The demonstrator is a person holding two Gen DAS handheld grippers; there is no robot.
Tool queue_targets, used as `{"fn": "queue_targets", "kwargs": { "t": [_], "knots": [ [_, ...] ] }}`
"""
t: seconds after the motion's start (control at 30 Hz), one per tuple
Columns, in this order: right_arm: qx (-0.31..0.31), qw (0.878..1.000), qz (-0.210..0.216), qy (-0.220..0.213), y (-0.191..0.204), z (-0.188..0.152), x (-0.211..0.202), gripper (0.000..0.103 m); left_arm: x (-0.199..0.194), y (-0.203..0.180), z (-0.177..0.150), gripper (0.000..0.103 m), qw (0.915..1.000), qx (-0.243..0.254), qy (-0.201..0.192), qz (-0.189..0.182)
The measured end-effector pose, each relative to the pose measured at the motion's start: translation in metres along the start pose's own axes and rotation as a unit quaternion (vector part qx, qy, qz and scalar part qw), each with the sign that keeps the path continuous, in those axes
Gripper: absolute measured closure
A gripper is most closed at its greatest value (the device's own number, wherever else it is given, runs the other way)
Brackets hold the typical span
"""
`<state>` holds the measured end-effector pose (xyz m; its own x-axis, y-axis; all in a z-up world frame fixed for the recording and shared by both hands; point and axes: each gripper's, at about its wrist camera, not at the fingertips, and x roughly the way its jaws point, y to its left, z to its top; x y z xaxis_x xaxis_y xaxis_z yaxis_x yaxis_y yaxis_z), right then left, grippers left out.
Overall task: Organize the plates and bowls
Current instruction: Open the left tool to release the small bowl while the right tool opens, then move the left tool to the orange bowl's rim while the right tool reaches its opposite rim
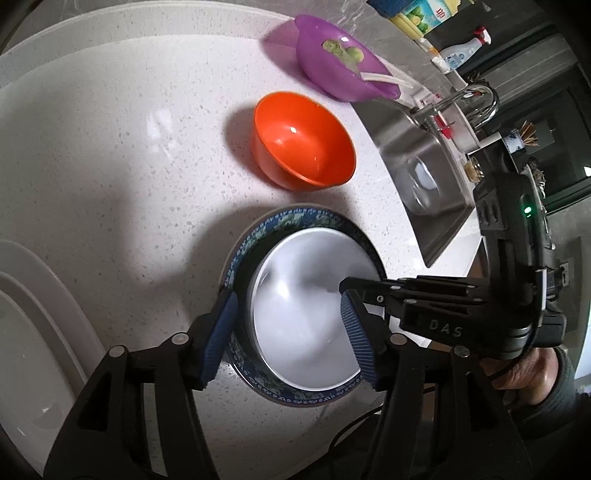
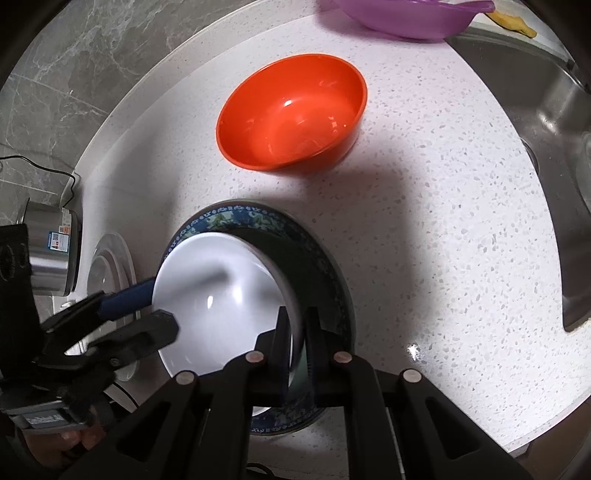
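Observation:
A white bowl [image 1: 303,310] [image 2: 218,295] sits tilted in a blue patterned plate [image 1: 291,218] [image 2: 317,258] on the white speckled counter. My left gripper [image 1: 288,332] is open, its blue pads on either side of the bowl. My right gripper [image 2: 297,347] is shut on the white bowl's near rim; it also shows in the left wrist view [image 1: 354,291]. An orange bowl [image 1: 303,142] [image 2: 291,110] stands empty beyond the plate.
A purple basin [image 1: 340,59] [image 2: 413,14] sits at the back beside the steel sink [image 1: 424,162] [image 2: 546,122]. White plates [image 1: 33,332] [image 2: 114,266] lie to the left. A steel pot [image 2: 51,251] stands at the far left.

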<state>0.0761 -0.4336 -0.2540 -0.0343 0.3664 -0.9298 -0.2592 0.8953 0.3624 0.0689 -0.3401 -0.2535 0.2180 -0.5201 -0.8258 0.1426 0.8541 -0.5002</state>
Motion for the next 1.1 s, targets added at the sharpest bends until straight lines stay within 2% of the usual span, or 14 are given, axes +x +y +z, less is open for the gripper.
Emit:
{"fn": "queue_targets", "kwargs": {
  "t": [0.1,0.13,0.17,0.23,0.27,0.43,0.47,0.53,0.63,0.73,0.87,0.93,1.03,1.1],
  "knots": [
    [0.005,1.000,0.003,-0.005,0.001,0.000,-0.006,0.089,-0.014,0.005,0.009,0.035,0.9999,-0.002,-0.015,-0.004],
    [0.004,1.000,0.009,-0.010,0.002,0.000,-0.011,0.079,-0.019,0.008,0.014,0.032,0.9997,-0.005,-0.022,-0.006],
    [0.004,1.000,0.015,-0.013,0.001,0.000,-0.015,0.062,-0.024,0.011,0.018,0.026,0.9995,-0.008,-0.028,-0.008],
    [0.004,0.999,0.032,-0.025,0.002,-0.001,-0.028,0.047,-0.035,0.019,0.030,0.013,0.9991,-0.010,-0.040,-0.006],
    [-0.002,0.999,0.040,-0.037,0.003,-0.001,-0.037,0.043,-0.037,0.019,0.035,0.001,0.9990,-0.007,-0.043,-0.001],
    [-0.005,0.989,0.088,-0.118,-0.019,0.012,-0.086,0.028,-0.038,0.023,0.056,0.000,0.9980,0.032,-0.040,0.037],
    [0.000,0.987,0.088,-0.132,-0.020,0.014,-0.092,0.022,-0.037,0.021,0.061,0.000,0.9974,0.041,-0.043,0.042],
    [0.020,0.985,0.085,-0.152,-0.040,0.027,-0.103,0.018,-0.034,0.020,0.071,0.000,0.9969,0.046,-0.039,0.050],
    [0.049,0.982,0.097,-0.156,-0.065,0.046,-0.103,0.018,-0.020,0.028,0.094,0.000,0.9977,0.023,-0.010,0.062],
    [0.044,0.983,0.092,-0.151,-0.071,0.063,-0.090,0.020,-0.002,0.040,0.115,0.001,0.9969,-0.020,0.012,0.075],
    [0.041,0.985,0.109,-0.125,-0.085,0.083,-0.068,0.039,0.018,0.043,0.134,0.001,0.9953,-0.025,0.023,0.090],
    [0.050,0.987,0.112,-0.104,-0.087,0.089,-0.052,0.044,0.029,0.042,0.141,0.002,0.9945,-0.021,0.028,0.099],
    [0.062,0.987,0.122,-0.085,-0.092,0.093,-0.037,0.048,0.050,0.041,0.145,0.002,0.9940,-0.023,0.034,0.102],
    [0.069,0.987,0.125,-0.076,-0.095,0.096,-0.030,0.048,0.062,0.042,0.145,0.008,0.9936,-0.022,0.036,0.104]
  ]
}}
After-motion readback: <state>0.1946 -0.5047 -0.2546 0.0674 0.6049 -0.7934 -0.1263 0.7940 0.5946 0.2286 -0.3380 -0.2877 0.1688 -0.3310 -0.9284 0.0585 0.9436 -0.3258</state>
